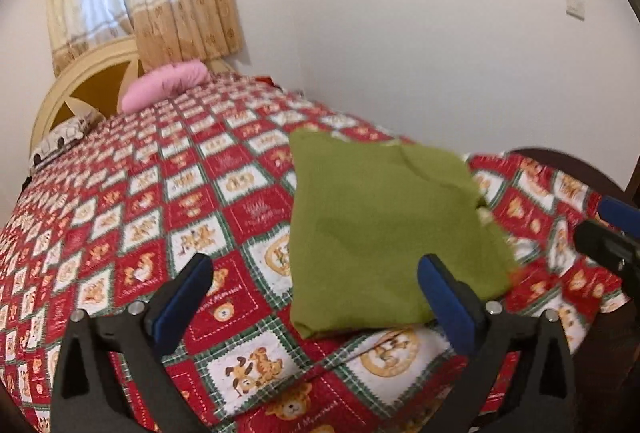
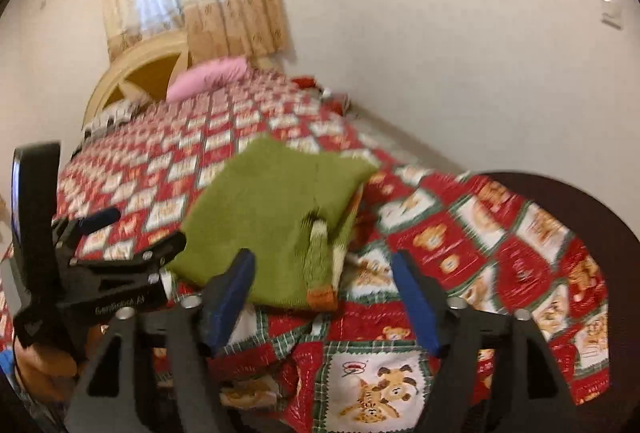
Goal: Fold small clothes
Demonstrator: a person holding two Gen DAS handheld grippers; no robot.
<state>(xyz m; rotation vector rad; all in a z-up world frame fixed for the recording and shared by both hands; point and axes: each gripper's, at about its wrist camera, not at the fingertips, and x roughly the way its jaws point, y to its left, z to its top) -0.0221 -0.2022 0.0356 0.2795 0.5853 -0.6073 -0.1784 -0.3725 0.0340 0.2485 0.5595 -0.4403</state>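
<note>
two spread, empty claws [image 1: 316,297] [image 2: 324,297] above folded green garment [image 1: 384,233] on quilt [image 1: 160,193]

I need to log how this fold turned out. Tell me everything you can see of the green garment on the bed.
The green garment looks like a small knitted piece, olive green, folded into a compact, roughly four-sided bundle. The right wrist view shows a striped green and pale cuff ending in an orange band at its near edge. It lies flat on the red patterned bedspread near the bed's foot. Neither the left gripper nor the right gripper holds it; both stand open, clear of it.
</note>
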